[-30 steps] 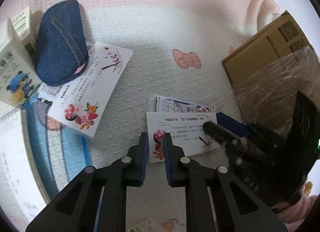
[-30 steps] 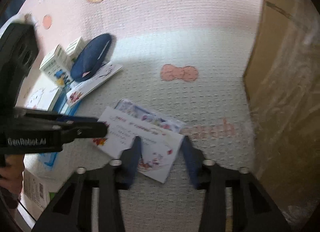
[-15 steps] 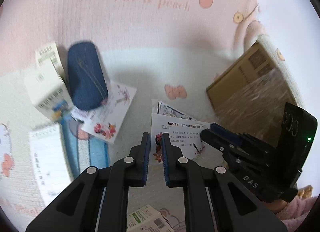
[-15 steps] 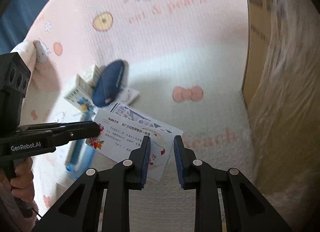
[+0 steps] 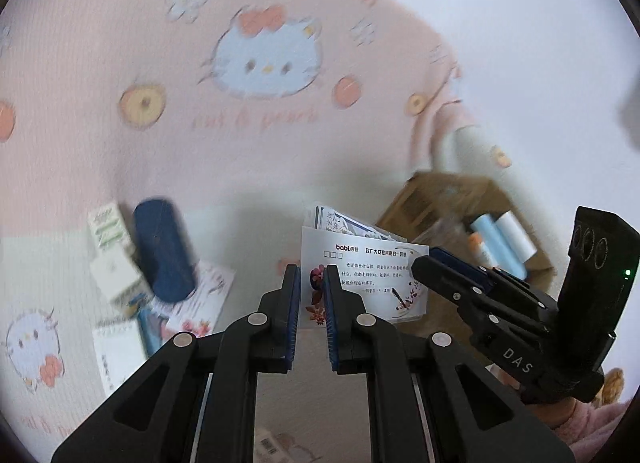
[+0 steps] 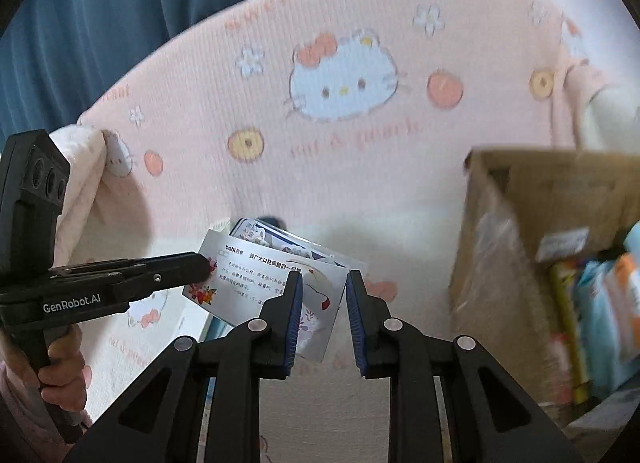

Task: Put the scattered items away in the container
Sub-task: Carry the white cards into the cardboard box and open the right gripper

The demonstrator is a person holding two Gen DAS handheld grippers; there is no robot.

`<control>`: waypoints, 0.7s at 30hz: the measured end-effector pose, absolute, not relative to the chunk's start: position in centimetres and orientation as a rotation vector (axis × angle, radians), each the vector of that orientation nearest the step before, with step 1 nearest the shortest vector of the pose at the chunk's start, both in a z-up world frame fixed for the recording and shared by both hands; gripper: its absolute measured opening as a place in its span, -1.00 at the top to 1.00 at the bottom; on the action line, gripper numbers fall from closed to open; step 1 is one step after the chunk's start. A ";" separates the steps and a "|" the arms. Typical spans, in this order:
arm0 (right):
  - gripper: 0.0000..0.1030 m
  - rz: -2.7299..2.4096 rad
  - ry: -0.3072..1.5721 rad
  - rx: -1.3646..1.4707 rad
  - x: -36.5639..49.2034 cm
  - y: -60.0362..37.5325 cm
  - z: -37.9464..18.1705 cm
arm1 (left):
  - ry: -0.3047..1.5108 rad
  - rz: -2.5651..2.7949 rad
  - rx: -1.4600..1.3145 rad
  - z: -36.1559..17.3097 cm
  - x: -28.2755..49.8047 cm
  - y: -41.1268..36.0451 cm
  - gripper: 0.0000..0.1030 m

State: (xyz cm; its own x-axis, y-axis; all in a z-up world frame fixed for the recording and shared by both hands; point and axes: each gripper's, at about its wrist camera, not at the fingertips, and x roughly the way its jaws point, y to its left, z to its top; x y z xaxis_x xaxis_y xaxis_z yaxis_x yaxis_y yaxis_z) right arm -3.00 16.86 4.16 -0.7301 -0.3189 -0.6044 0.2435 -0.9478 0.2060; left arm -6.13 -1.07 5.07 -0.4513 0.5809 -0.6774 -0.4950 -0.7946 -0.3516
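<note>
Both grippers hold a stack of white flowered cards (image 5: 368,275) lifted off the blanket. My left gripper (image 5: 311,283) is shut on the cards' left edge. My right gripper (image 6: 322,291) is shut on their right edge; it also shows in the left wrist view (image 5: 424,263). In the right wrist view the cards (image 6: 256,267) hang between the two grippers, and the left gripper (image 6: 206,263) shows at left. The cardboard box (image 6: 504,199), the container, stands to the right with colourful items inside; it also shows in the left wrist view (image 5: 440,195).
On the pink Hello Kitty blanket (image 5: 260,63) lie a denim pouch (image 5: 162,251), small white boxes (image 5: 116,263), another flowered card (image 5: 200,303) and a notepad (image 5: 116,351), all at lower left. A blue curtain (image 6: 100,23) hangs at the back.
Both grippers closed on the card stack and lifted it off the blanket; both views have risen, and the open top of the box has come into sight.
</note>
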 end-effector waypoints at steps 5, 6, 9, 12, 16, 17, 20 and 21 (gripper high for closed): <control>0.62 -2.740 -0.158 0.886 -1.7 19.6 7.2 | -0.173 2.187 -1.043 7.3 -5.7 1.4 0.75; 0.62 -2.751 -0.157 0.879 -1.7 20.0 7.7 | -0.177 2.175 -1.033 7.5 -5.7 2.1 0.75; 0.62 -2.815 -0.131 0.856 -1.2 22.0 9.1 | -0.153 2.132 -1.005 8.1 -5.3 5.2 0.75; 0.62 -2.858 -0.130 0.857 -1.0 24.6 10.0 | -0.123 2.084 -1.004 8.3 -5.0 8.2 0.75; 0.62 -2.900 -0.153 0.869 -0.3 28.3 10.5 | -0.080 2.029 -1.006 8.4 -4.3 12.2 0.75; 0.62 -2.910 -0.169 0.872 0.0 29.3 10.6 | -0.065 2.009 -1.005 8.5 -4.0 13.3 0.75; 0.62 -2.941 -0.188 0.891 0.5 32.0 10.8 | -0.020 1.959 -1.016 8.2 -3.1 16.3 0.75; 0.62 -2.947 -0.190 0.899 0.7 32.7 10.9 | -0.010 1.947 -1.023 8.0 -2.9 16.8 0.75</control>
